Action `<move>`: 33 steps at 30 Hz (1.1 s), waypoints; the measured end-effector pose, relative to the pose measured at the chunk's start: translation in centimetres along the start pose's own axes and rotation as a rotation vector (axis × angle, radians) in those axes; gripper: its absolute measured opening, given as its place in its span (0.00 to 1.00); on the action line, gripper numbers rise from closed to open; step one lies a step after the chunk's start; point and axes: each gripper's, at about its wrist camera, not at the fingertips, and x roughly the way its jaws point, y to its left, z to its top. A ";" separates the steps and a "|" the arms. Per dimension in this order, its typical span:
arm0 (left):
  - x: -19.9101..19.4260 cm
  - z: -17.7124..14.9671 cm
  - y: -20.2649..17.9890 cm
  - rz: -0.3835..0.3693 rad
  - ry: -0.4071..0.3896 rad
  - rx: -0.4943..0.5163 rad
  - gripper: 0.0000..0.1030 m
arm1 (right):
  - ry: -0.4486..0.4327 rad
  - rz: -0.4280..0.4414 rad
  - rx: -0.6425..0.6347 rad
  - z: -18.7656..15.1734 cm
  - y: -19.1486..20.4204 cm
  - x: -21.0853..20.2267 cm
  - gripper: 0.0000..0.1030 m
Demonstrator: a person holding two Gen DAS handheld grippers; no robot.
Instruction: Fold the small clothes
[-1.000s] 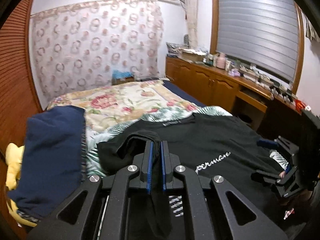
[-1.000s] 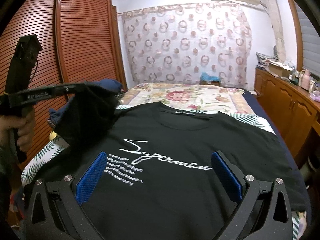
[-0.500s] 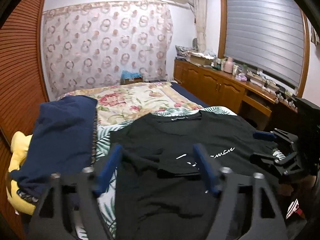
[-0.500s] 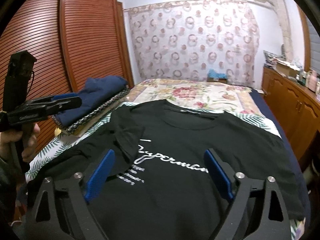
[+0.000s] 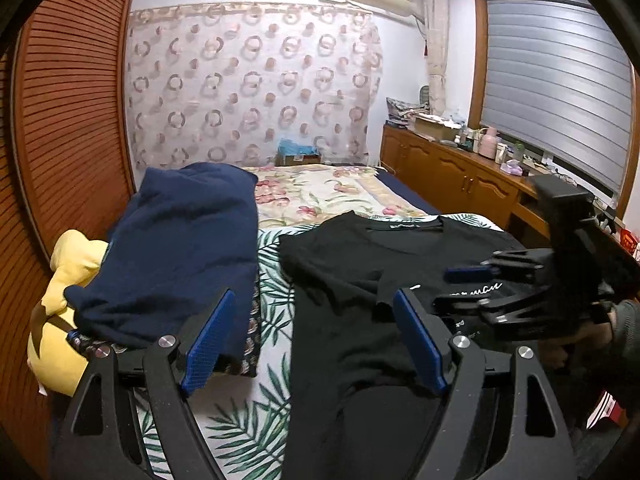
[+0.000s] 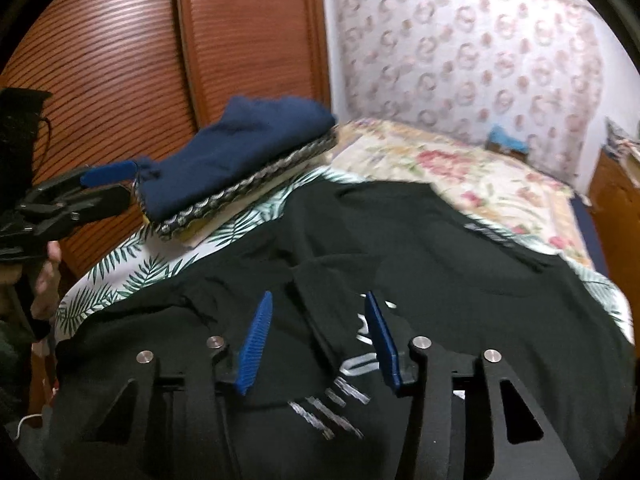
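Note:
A black T-shirt [image 5: 352, 296] with white lettering lies flat on the bed, its left sleeve [image 5: 344, 276] folded in over the chest. My left gripper [image 5: 316, 336] is open and empty, held above the shirt's left edge. My right gripper [image 6: 316, 340] is open over the folded sleeve [image 6: 332, 280] and the lettering, jaws partly closed in, holding nothing. The right gripper also shows at the right of the left wrist view [image 5: 472, 288]. The left gripper shows at the left edge of the right wrist view [image 6: 100, 188].
A folded navy garment [image 5: 180, 248] lies on the left of the bed beside a yellow plush toy [image 5: 64, 304]. The leaf-print sheet [image 5: 272, 380] and floral quilt [image 5: 320, 196] cover the bed. A wooden cabinet [image 5: 460, 180] runs along the right; a slatted wardrobe [image 6: 120, 72] stands left.
My left gripper opened, dropped the sleeve folded over the chest, and drew back left. My right gripper moved in low over the folded sleeve and narrowed its jaws.

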 end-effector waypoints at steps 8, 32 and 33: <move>0.1 -0.7 0.4 0.015 0.014 0.013 0.79 | 0.114 -0.008 -0.050 0.6 -0.5 6.2 0.27; 2.0 -1.8 -2.0 -0.024 0.069 0.042 0.79 | -0.009 -0.259 0.158 -1.7 -5.7 -1.8 0.30; 2.0 -1.8 -2.2 -0.028 0.070 0.044 0.79 | -0.020 -0.261 0.153 -1.4 -5.4 -2.6 0.34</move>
